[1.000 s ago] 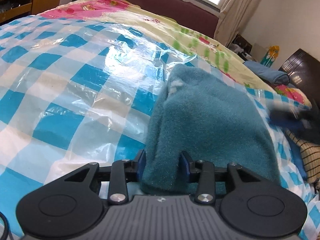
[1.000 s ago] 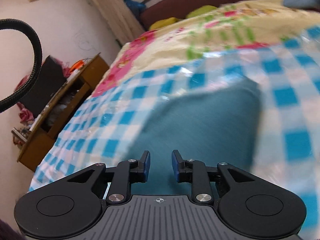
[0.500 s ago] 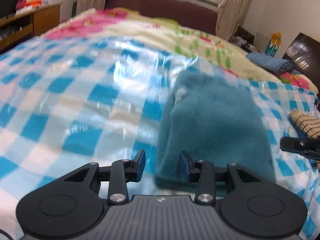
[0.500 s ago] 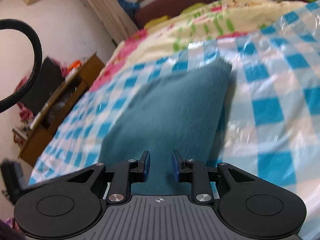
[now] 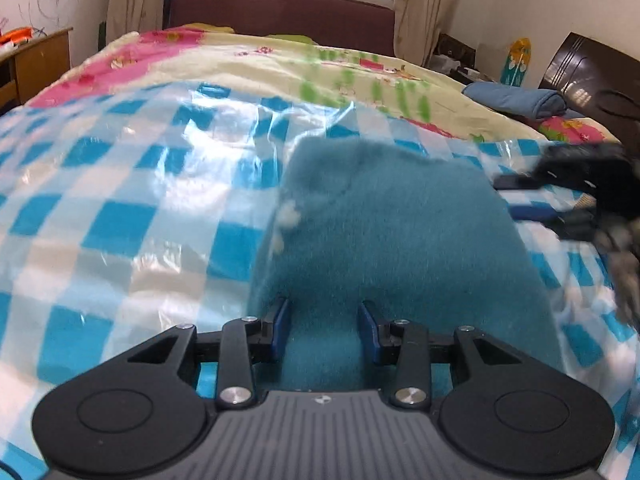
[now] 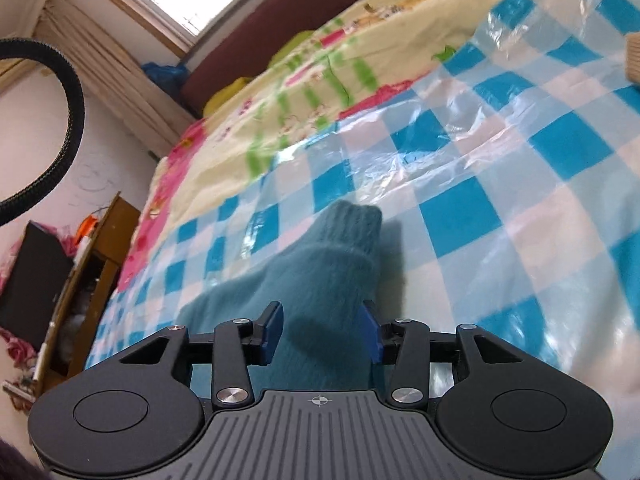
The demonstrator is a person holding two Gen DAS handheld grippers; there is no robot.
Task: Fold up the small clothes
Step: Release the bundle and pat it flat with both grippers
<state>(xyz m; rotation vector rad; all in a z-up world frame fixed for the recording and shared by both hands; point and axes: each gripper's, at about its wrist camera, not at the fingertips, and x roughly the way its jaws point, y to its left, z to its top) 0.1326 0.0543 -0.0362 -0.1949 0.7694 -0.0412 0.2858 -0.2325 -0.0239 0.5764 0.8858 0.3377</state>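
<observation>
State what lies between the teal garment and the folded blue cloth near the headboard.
Left wrist view: between the garment and blue cloth lie only a strip of checked plastic sheet and floral quilt.

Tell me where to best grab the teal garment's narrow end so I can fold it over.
Probably the ribbed cuff, pinched across its width from above. It is the narrow free end of the teal garment and lies flat on the checked plastic sheet. Bare sheet shows on both sides of it, which leaves room to come down around it.
</observation>
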